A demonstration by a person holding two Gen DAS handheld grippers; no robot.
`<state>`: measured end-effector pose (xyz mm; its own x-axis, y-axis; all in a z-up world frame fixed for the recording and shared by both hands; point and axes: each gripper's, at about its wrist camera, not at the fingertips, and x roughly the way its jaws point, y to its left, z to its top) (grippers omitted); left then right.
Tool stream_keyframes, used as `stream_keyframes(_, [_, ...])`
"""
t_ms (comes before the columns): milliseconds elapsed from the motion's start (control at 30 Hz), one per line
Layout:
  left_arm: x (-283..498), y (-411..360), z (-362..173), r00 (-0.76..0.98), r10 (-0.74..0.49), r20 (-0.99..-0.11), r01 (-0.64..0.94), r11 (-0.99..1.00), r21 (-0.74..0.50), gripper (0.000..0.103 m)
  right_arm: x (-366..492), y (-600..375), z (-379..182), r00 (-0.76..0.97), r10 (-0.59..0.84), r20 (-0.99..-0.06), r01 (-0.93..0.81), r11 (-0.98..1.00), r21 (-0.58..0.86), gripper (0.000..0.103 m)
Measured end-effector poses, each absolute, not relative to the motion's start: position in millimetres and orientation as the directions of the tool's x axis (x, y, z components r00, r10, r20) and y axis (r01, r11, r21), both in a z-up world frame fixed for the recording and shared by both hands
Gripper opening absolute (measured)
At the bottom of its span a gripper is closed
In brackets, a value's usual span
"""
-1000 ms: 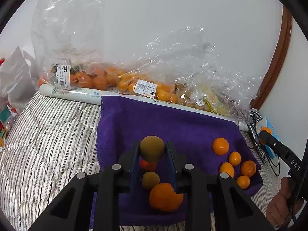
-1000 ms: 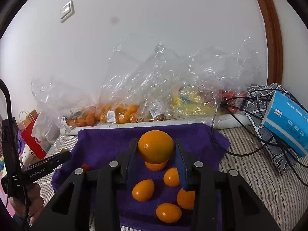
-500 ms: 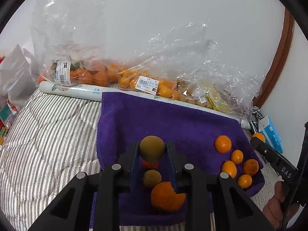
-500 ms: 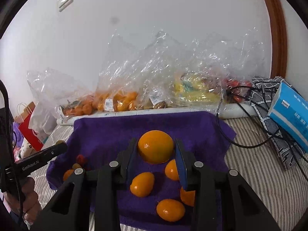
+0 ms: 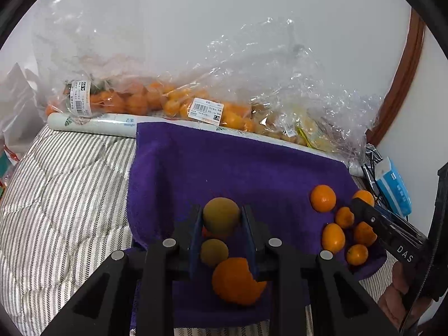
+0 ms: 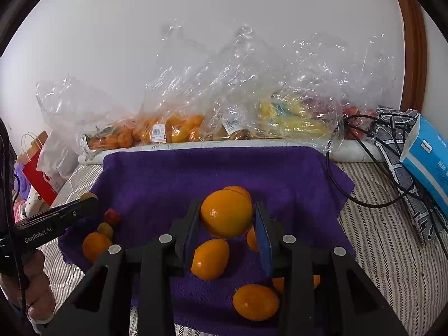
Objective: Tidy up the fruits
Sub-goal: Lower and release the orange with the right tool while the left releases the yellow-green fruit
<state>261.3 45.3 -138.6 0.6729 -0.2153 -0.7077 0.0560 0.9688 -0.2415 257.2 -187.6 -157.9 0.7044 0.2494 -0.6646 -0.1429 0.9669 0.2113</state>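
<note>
Orange (image 6: 226,213) is clamped by right gripper (image 6: 227,225); green-brown fruit (image 5: 221,216) by left gripper (image 5: 221,231). Roll-off from purple towel (image 5: 238,168) is risked if released carelessly.

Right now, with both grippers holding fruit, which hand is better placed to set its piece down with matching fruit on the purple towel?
Either, each on its own side. The right gripper holds an orange fruit above the loose orange pieces; the left gripper holds a greenish-brown fruit above a similar one.
</note>
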Motion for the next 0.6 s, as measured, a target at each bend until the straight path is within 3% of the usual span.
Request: stream_keyframes(600, [264.5,39.4,-148.7,0.636,-0.223,-0.738,0.067,0.97,-0.234,0.026,264.5,-181.3,-172.2,0.664,0.231,-0.711,-0.143,0.973,0.183,0.037])
